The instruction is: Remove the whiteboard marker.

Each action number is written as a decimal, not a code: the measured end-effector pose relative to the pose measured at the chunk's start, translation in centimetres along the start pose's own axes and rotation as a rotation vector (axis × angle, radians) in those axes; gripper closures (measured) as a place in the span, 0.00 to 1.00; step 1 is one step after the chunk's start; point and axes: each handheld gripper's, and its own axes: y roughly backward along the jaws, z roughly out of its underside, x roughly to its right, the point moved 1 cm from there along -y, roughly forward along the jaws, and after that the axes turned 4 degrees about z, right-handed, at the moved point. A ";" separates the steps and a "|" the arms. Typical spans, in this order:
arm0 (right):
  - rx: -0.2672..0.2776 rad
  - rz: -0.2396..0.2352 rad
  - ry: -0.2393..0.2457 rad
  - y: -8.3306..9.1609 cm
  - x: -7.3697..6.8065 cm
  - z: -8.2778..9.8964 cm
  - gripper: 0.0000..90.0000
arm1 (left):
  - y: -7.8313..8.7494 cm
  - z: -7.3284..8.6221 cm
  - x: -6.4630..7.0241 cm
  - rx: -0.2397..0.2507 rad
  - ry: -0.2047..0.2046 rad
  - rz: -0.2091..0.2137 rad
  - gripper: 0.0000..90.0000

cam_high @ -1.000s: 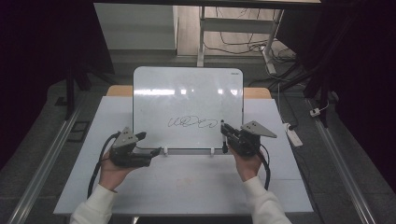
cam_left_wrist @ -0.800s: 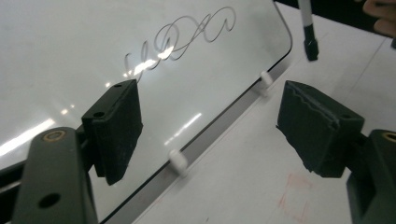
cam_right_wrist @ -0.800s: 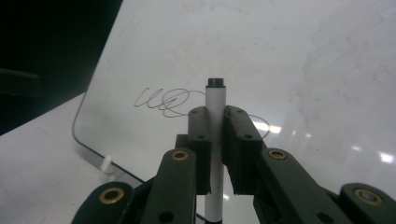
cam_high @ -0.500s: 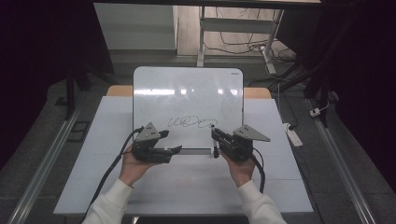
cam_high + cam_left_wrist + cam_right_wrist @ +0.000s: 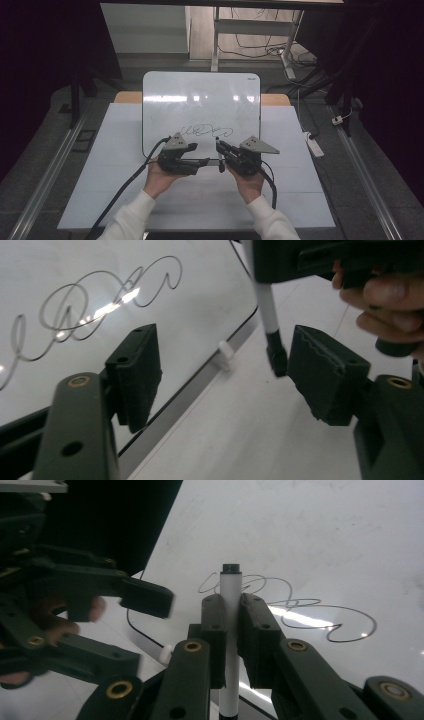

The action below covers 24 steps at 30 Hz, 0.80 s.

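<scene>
**Q:** At the near edge of the whiteboard [image 5: 200,100], what does each gripper hold?

**A:** The right gripper [image 5: 231,630] has its fingers [image 5: 214,630] clamped on a white marker [image 5: 230,587], the dark tip pointing away from the hand. The left gripper [image 5: 220,370] has its fingers [image 5: 135,370] parted with nothing gripped; they have just been closing.

**Q:** Where is the marker relative to the left gripper?

**A:** Its dark tip [image 5: 276,357] hangs between the left fingers, just beside the right-hand pad, above the pale surface [image 5: 210,200]; whether they touch cannot be told.

**Q:** What lies on the board?

**A:** A looping black scribble [image 5: 206,131], just beyond both grippers. A small white clip [image 5: 226,351] sits on the board's near edge.
</scene>
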 end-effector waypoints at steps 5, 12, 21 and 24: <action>0.005 -0.014 -0.004 -0.3 -0.8 0.2 0.90 | -1.0 -0.2 0.3 0.010 -0.003 0.027 0.42; 0.015 -0.021 0.001 -0.5 -1.7 0.3 0.90 | -1.7 -0.3 0.4 0.017 -0.013 0.060 0.56; 0.030 -0.029 0.006 -0.4 -2.3 0.2 0.90 | -2.0 -0.2 0.4 -0.003 -0.030 0.096 0.83; 0.031 -0.030 0.009 -0.3 -2.4 0.2 0.90 | -1.9 -0.2 0.2 -0.009 -0.018 0.092 0.88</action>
